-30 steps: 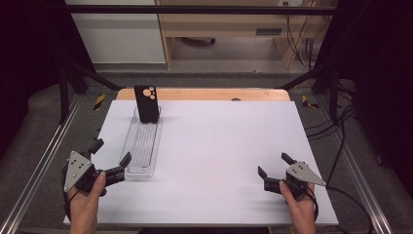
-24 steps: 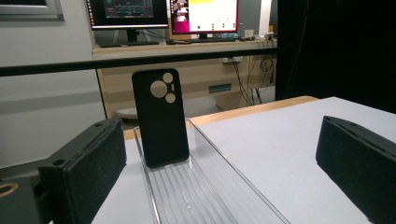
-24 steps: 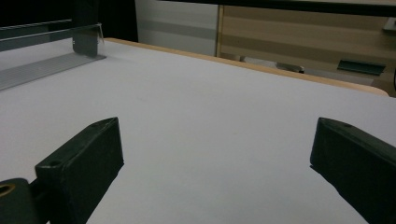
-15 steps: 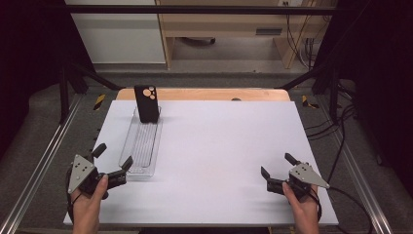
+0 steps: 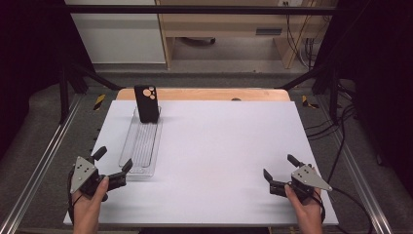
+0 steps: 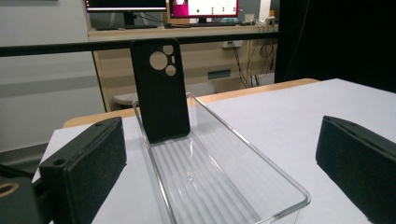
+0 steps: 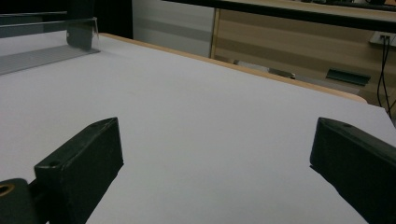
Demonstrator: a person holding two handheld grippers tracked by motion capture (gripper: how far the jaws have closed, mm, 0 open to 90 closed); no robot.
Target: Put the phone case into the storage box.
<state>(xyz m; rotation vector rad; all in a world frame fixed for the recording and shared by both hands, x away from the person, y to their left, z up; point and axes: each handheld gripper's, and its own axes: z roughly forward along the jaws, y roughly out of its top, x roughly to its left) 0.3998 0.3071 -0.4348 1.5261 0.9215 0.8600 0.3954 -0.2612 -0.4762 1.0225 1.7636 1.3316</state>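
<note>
Seen in the high view: black phone case with round camera cut-outs (image 5: pixel 146 103), propped upright against the far end wall of a long clear ribbed plastic tray (image 5: pixel 141 146), at about 11 o'clock on the white table top (image 5: pixel 219 146). Left gripper (image 5: pixel 113 166) held just beside the tray's near end, at roughly 7 o'clock on the table, jaws spread wide and gripping nothing, one tip just beside the tray's near right corner, whether touching cannot be told. From that claw, case well apart at 12 o'clock, the whole tray length between them.

In the left gripper view: tray rim (image 6: pixel 243 142) running straight ahead between the two black pads, case (image 6: pixel 160 91) standing at the far end, dead centre.

Right gripper (image 5: pixel 279 171) at about 5 o'clock on the table, likewise wide open and empty, well apart from the tray. In the right gripper view: bare white surface between the pads, tray's wall (image 7: pixel 51 23) far off at 10 o'clock.
</note>
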